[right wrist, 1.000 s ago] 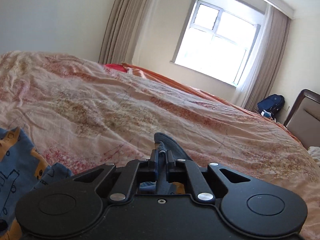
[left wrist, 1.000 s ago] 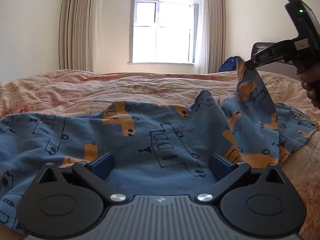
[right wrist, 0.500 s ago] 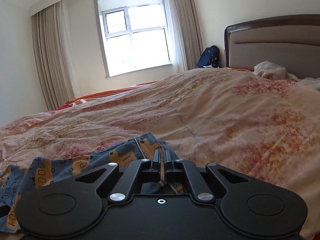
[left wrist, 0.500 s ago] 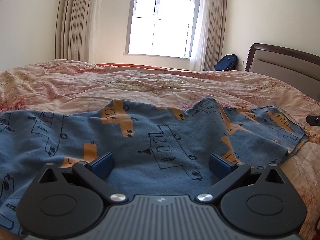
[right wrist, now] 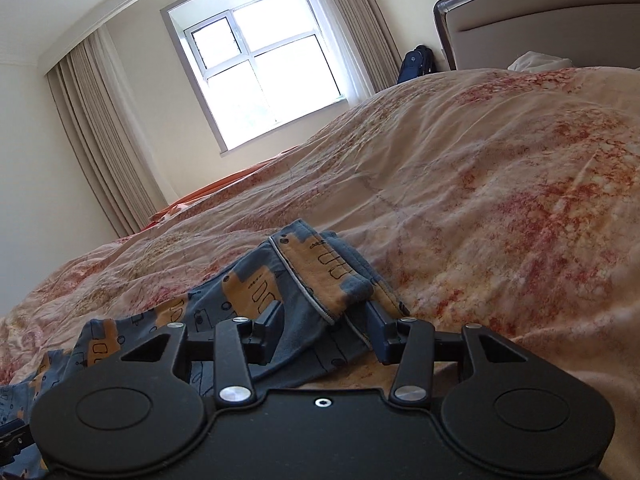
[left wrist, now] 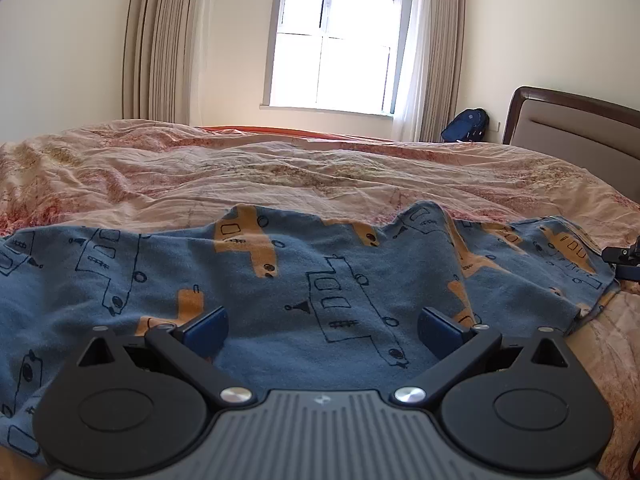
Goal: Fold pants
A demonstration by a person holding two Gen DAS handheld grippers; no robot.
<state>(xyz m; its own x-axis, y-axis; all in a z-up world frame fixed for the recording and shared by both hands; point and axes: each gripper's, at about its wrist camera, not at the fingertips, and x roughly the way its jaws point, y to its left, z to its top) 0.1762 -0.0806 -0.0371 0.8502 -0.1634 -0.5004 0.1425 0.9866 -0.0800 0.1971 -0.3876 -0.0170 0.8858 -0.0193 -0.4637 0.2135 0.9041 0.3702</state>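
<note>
1. Pink bed cover (left wrist: 280,168) fills the room under a bright window (left wrist: 332,44) at 12 o'clock.
2. Blue pants (left wrist: 280,280) lie spread on the bed.
3. Left gripper (left wrist: 322,330) sits over the pants, fingers wide apart.
4. Right gripper (right wrist: 324,330) is opening; the pants' hem lies loose between its fingers.

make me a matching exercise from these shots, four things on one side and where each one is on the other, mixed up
Things:
1. pants
2. backpack
3. headboard
4. curtains

Places:
A. at the head of the bed
B. hanging on both sides of the window
C. spread on the bedspread
D. on the floor in the corner, under the window's right curtain

Pairs: 1-C, 2-D, 3-A, 4-B
</note>
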